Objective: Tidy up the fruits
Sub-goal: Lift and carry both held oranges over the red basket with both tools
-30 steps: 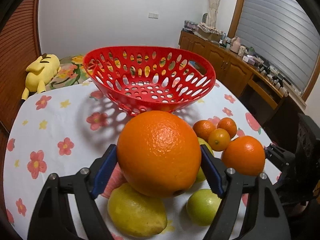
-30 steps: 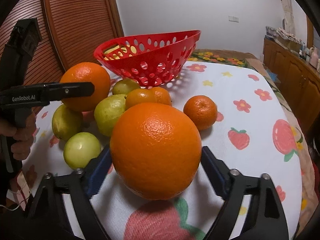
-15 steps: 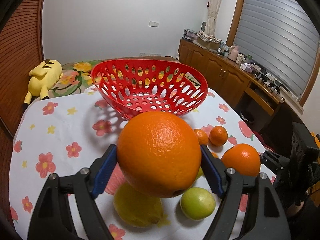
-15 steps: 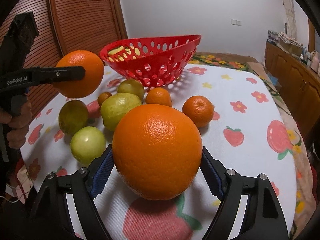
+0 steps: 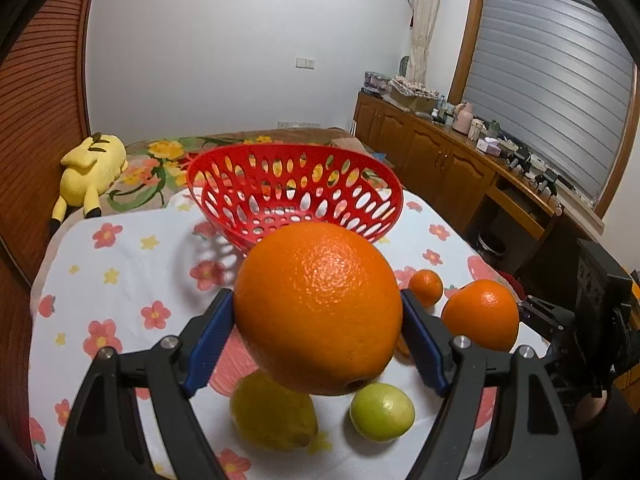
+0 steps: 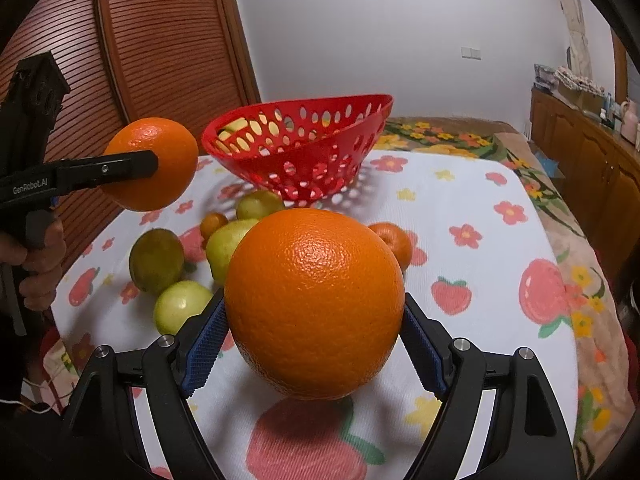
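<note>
My left gripper (image 5: 318,344) is shut on a large orange (image 5: 318,308) and holds it well above the table, short of the red perforated basket (image 5: 296,204). My right gripper (image 6: 314,344) is shut on another large orange (image 6: 314,302), raised a little above the cloth. In the right wrist view the left gripper's orange (image 6: 154,164) hangs left of the basket (image 6: 298,144). On the cloth lie green-yellow fruits (image 6: 182,306) (image 6: 157,260) (image 6: 226,246) (image 6: 259,204) and small tangerines (image 6: 392,242) (image 6: 213,224). The basket looks empty.
The round table has a white cloth with flowers and strawberries (image 6: 480,208). A yellow plush toy (image 5: 90,164) lies on the bed behind it. A wooden sideboard (image 5: 460,168) stands at the right, a slatted wooden door (image 6: 132,60) at the left.
Both grippers have risen with their oranges. The left one has lifted more and now sits level with the basket rim; the fruits below look farther away.
</note>
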A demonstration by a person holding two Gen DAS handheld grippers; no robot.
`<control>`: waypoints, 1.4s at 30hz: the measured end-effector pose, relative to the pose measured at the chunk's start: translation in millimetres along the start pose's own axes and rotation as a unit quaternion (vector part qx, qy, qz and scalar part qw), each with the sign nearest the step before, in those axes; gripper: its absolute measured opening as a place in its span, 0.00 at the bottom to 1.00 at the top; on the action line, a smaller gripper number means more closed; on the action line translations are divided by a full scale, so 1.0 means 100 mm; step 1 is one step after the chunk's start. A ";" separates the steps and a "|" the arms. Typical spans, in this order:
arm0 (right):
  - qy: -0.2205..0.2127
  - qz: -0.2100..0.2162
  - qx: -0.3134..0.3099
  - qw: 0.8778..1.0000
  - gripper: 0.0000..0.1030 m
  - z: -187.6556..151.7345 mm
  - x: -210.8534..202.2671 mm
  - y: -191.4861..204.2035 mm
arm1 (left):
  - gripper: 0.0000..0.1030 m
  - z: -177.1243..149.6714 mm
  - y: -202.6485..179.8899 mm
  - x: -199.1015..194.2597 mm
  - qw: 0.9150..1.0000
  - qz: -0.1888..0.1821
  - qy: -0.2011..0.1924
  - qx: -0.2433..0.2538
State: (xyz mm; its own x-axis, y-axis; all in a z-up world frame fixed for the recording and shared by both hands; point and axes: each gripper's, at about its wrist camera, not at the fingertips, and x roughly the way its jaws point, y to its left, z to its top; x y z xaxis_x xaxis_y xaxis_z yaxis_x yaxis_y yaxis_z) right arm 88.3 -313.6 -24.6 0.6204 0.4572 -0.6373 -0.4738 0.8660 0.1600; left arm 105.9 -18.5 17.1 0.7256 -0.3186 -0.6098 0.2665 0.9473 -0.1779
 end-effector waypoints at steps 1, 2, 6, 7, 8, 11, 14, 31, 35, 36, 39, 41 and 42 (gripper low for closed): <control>-0.001 0.001 -0.001 1.000 0.81 0.02 0.00 0.00 | 0.77 0.02 0.00 -0.02 1.000 0.000 -0.003 0.000; -0.003 0.002 -0.003 1.000 0.81 0.04 -0.01 0.00 | 0.77 0.04 0.00 -0.05 1.000 0.001 -0.006 0.001; -0.012 0.004 -0.009 1.000 0.81 0.14 -0.04 0.02 | 0.77 0.09 0.03 -0.12 1.000 0.003 -0.014 0.000; -0.014 0.004 -0.011 1.000 0.81 0.17 -0.05 0.02 | 0.77 0.11 0.03 -0.14 1.000 0.003 -0.016 0.000; -0.016 0.005 -0.013 1.000 0.81 0.19 -0.06 0.02 | 0.77 0.13 0.04 -0.16 1.000 0.004 -0.018 0.000; -0.023 0.008 -0.018 1.000 0.81 0.28 -0.10 0.04 | 0.77 0.16 0.05 -0.20 1.000 0.006 -0.025 0.001; -0.030 0.011 -0.022 0.999 0.81 0.37 -0.13 0.05 | 0.77 0.20 0.06 -0.23 1.000 0.010 -0.030 0.001; -0.050 0.023 -0.048 0.997 0.81 1.01 0.02 0.06 | 0.77 0.56 0.19 0.06 0.999 0.014 -0.027 0.010; -0.055 0.027 -0.050 0.997 0.81 1.15 0.03 0.00 | 0.77 0.70 0.18 0.26 1.000 0.017 -0.014 0.022; -0.057 0.028 -0.050 0.997 0.81 1.18 0.04 -0.03 | 0.77 0.73 0.18 0.33 0.999 0.019 -0.009 0.024; -0.058 0.030 -0.047 0.997 0.81 1.25 0.08 -0.12 | 0.77 0.79 0.17 0.50 0.999 0.026 0.002 0.031; -0.056 0.031 -0.046 0.997 0.81 1.29 0.12 -0.18 | 0.77 0.81 0.17 0.63 0.999 0.028 0.012 0.035; -0.054 0.032 -0.045 0.997 0.81 1.30 0.15 -0.21 | 0.77 0.83 0.17 0.68 0.999 0.029 0.016 0.035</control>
State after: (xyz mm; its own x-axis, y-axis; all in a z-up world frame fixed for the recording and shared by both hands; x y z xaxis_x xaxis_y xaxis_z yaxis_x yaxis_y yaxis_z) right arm 189.2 -298.0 60.6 0.6478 0.5343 -0.5431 -0.5660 0.8147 0.1264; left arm 212.0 -26.6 36.5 0.7204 -0.2615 -0.6423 0.2699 0.9589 -0.0877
